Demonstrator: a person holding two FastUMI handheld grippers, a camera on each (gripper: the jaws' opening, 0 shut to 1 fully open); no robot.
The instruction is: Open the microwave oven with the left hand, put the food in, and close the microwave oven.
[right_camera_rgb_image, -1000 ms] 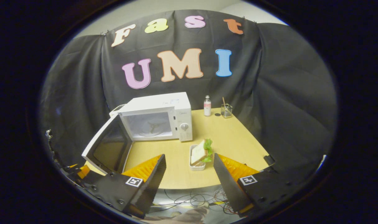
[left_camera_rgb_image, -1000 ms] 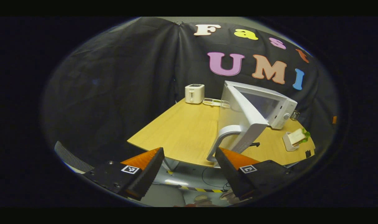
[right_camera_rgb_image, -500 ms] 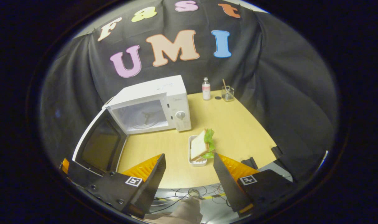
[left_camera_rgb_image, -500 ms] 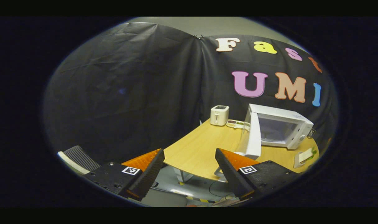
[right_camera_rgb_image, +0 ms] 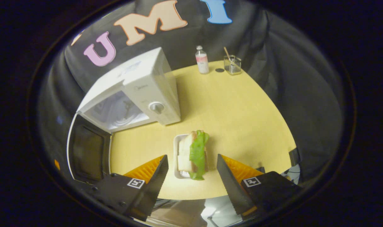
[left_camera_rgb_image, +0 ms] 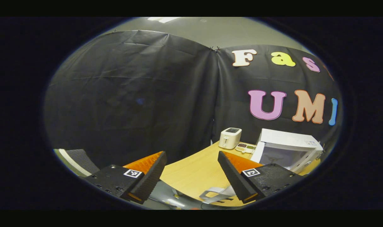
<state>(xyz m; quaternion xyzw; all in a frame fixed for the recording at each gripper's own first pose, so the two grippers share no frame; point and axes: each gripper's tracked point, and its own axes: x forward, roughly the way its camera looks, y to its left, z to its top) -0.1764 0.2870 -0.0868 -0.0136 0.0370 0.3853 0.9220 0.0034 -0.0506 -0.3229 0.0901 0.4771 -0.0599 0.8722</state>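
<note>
The white microwave point(right_camera_rgb_image: 138, 88) stands on the wooden table point(right_camera_rgb_image: 235, 119) with its door point(right_camera_rgb_image: 87, 151) swung wide open to the left; its cavity and turntable show. The left gripper view has the microwave point(left_camera_rgb_image: 289, 148) at the far right. A sandwich with lettuce point(right_camera_rgb_image: 194, 151) stands in a small white tray point(right_camera_rgb_image: 178, 157) near the table's front edge. My right gripper point(right_camera_rgb_image: 191, 176) hangs open above the sandwich, a finger on either side, not touching it. My left gripper point(left_camera_rgb_image: 191, 173) is open and holds nothing, back from the table's left end.
A small bottle point(right_camera_rgb_image: 202, 60) and a glass with a stick point(right_camera_rgb_image: 232, 63) stand at the table's far edge. A white toaster point(left_camera_rgb_image: 230, 138) and a flat tray point(left_camera_rgb_image: 245, 147) sit left of the microwave. A chair back point(left_camera_rgb_image: 79, 159) shows at lower left.
My left gripper has drawn back and tilted up, away from the open door's handle. My right gripper has moved forward and down over the sandwich, which now sits between its open fingers.
</note>
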